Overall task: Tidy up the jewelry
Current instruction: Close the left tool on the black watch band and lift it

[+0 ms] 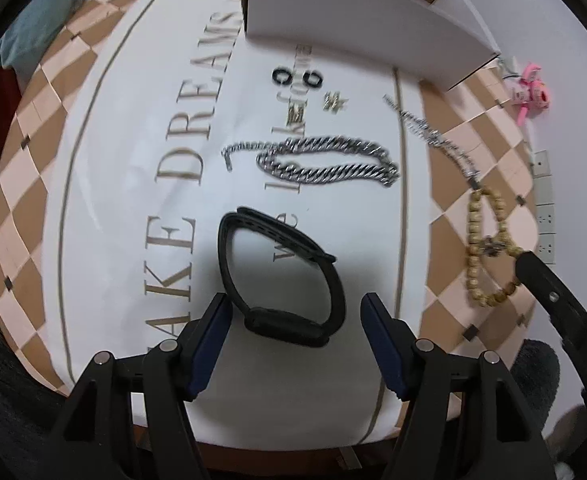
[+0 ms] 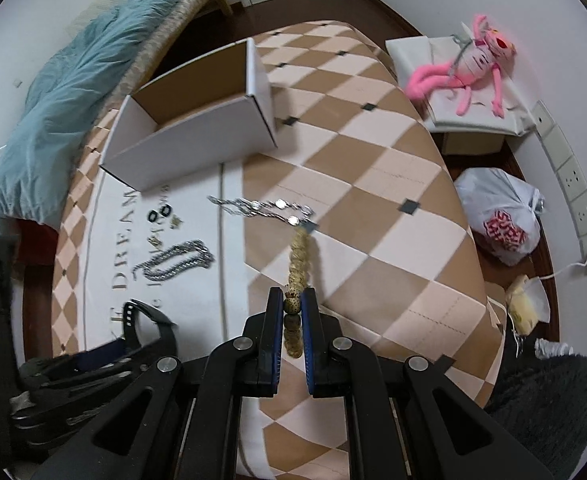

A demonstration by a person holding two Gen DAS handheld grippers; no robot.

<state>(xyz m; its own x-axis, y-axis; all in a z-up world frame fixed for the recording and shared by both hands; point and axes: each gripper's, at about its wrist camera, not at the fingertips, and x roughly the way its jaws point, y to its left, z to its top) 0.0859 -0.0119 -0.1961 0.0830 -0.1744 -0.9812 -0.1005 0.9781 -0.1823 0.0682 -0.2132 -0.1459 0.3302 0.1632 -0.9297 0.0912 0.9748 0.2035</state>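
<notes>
Left wrist view: the left gripper (image 1: 295, 312) points down at a black rubber wristband with a small flat screen (image 1: 281, 280). Its blue fingers (image 1: 209, 344) are spread wide, one on each side of the band, and do not press on it. The band lies on its edge on the white cloth with big gold letters (image 1: 133, 184). It looks light and bendy, so I think it will squash a little. The thick screen part, nearest the fingers, seems the best place to pinch. Beyond it lies a thick silver chain with fat links (image 1: 325, 160). It looks heavy and floppy and would hang down if picked up at one end. The open white cardboard box (image 1: 357, 32) stands at the far end.

Right wrist view: the right gripper (image 2: 292, 312) is squeezed tight on a string of tan wooden beads (image 2: 299, 264). The beads are hard and round, so they may slip. The string reaches out ahead of the fingers, and its far end is by a thin silver necklace (image 2: 261, 208) on the counter. A brown and pink checked cover (image 2: 373, 184) is spread over the counter. A fluffy blue blanket (image 2: 73, 92) and a pink plush toy (image 2: 473, 68) are in the room.
</notes>
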